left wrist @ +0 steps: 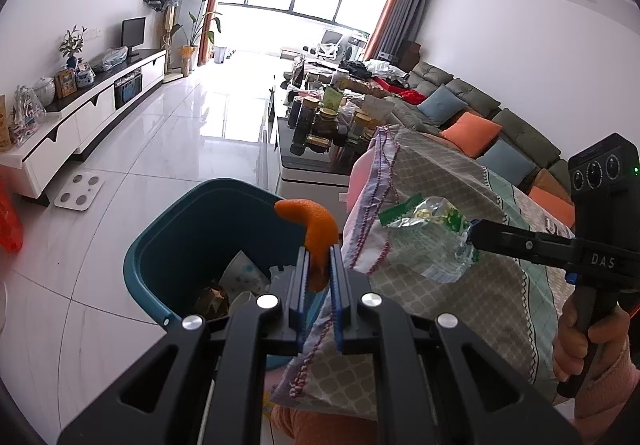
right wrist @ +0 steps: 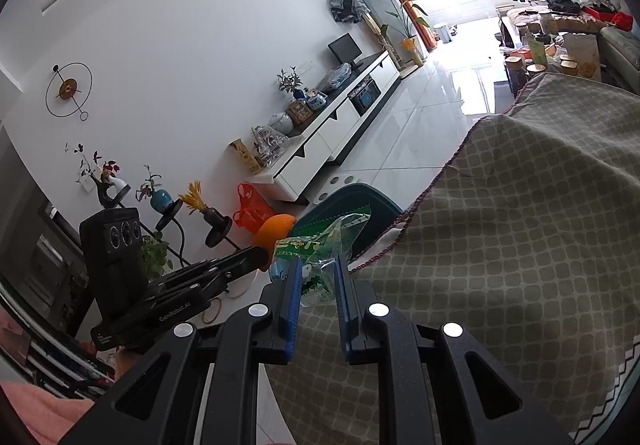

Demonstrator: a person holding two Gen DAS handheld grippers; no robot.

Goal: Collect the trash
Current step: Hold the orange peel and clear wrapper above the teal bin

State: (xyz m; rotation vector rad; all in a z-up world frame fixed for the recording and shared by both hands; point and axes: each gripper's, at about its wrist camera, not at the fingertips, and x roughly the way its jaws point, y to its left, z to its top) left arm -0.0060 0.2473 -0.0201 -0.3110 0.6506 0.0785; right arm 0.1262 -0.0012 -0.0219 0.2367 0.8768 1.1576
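A teal bin [left wrist: 176, 245] sat below; left claw [left wrist: 320, 265] pinched curled orange peel [left wrist: 316, 229], right claw [right wrist: 316, 277] pinched a crinkled wrapper [right wrist: 324, 241].

Two close wrist views, shared bin [left wrist: 200, 229].

Orange peel [left wrist: 316, 229], teal bin [left wrist: 188, 229], green-printed clear wrapper [left wrist: 432, 233], grey-checked cloth [right wrist: 500, 225].

Curled orange peel [left wrist: 318, 229] and crinkled green-clear wrapper [left wrist: 432, 233] — both over teal bin [left wrist: 160, 245].
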